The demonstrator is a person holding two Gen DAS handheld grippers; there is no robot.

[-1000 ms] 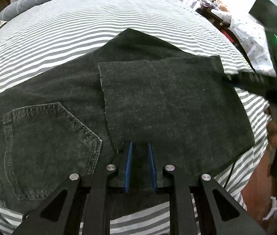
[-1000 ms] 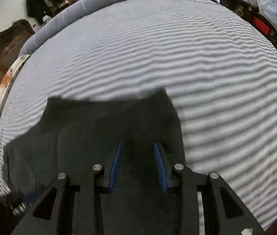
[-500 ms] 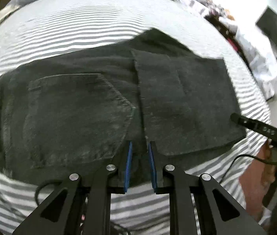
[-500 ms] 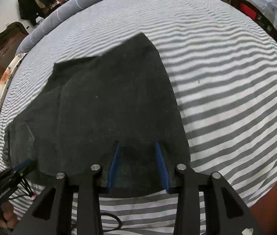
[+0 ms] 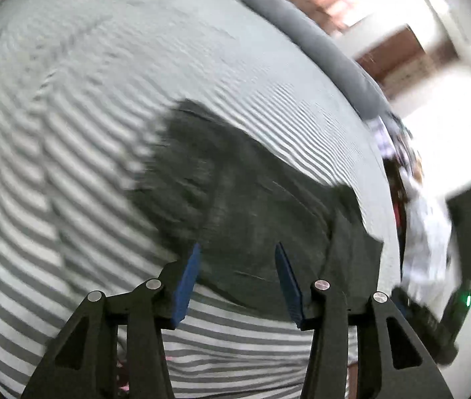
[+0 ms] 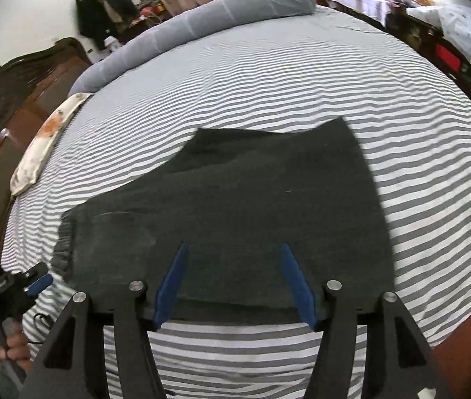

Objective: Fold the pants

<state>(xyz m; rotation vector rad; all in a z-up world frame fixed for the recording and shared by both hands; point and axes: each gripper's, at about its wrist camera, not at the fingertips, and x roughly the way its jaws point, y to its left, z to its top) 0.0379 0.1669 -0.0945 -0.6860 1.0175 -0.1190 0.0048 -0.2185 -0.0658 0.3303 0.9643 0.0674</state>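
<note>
Dark grey jeans point(image 6: 252, 206) lie folded flat on the striped bed, near its front edge. In the right wrist view my right gripper point(image 6: 234, 252) is open and empty, just above the near edge of the folded jeans. The left wrist view is blurred by motion; the jeans point(image 5: 255, 206) lie ahead of my left gripper point(image 5: 237, 249), which is open and empty above their near left edge. The left gripper also shows at the lower left of the right wrist view point(image 6: 37, 279), beside the jeans' left end.
The grey-and-white striped bedsheet point(image 6: 268, 83) spreads all around the jeans. A long grey bolster point(image 6: 202, 26) lies along the far side. A wooden headboard point(image 6: 9, 106) and a patterned pillow point(image 6: 46, 143) are at left. Cluttered furniture point(image 6: 451, 50) stands at right.
Both grippers have opened wide and let go of the jeans. The left gripper swung left and up, blurring its view. The right gripper drew back a little.
</note>
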